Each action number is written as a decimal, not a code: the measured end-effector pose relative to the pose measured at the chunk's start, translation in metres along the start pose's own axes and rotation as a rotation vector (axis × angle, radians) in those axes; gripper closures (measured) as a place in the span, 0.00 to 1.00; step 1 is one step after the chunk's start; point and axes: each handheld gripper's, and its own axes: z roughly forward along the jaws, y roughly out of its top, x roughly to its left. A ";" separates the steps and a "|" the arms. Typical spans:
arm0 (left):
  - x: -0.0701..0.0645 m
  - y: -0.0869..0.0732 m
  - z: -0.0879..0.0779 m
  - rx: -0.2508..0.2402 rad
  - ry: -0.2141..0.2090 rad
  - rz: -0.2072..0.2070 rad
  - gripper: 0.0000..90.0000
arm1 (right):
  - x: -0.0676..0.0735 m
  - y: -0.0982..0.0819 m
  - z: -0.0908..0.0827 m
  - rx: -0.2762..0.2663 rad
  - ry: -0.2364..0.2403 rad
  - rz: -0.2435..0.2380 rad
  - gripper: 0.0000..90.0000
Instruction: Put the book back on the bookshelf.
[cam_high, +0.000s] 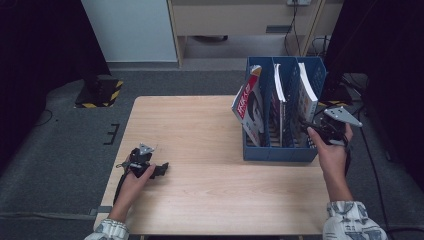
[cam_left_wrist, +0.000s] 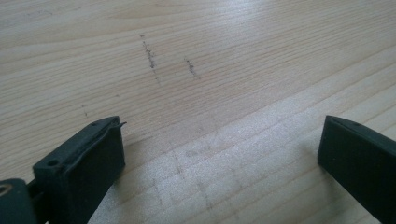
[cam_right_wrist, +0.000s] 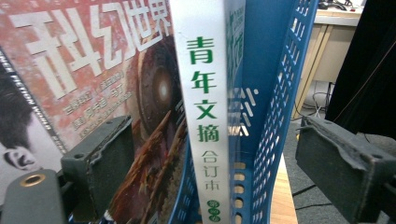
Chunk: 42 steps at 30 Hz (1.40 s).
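In the right gripper view, the right gripper (cam_right_wrist: 219, 172) has its black jaws spread wide, gripping nothing, with the white spine of a book (cam_right_wrist: 205, 116) standing between them; green characters run down that spine. The jaw pads look rubbery and a little frayed at the edges. To one side of the spine a red magazine (cam_right_wrist: 93, 70) shows a glossy cover with large pale lettering; to the other rises the perforated plastic wall of the blue file rack (cam_right_wrist: 275, 121).

The high view adds the layout: the rack (cam_high: 280, 150) stands on the right half of the wooden table (cam_high: 200, 190), three compartments each holding upright reading matter, the white-spined book (cam_high: 307, 92) in the rightmost.

The left gripper (cam_left_wrist: 219, 158) is likewise open and empty, low over scuffed pale woodgrain near the table's left edge.
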 end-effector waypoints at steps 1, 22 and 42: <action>0.000 0.000 0.000 0.000 0.000 0.000 0.00 | 0.001 0.000 0.000 -0.002 0.003 0.000 0.12; 0.000 0.000 0.000 0.000 0.000 0.000 0.00 | 0.007 -0.002 -0.017 -0.005 0.026 -0.015 0.07; 0.000 0.000 0.000 0.000 0.000 0.000 0.00 | 0.023 -0.009 -0.030 -0.023 0.072 -0.029 0.06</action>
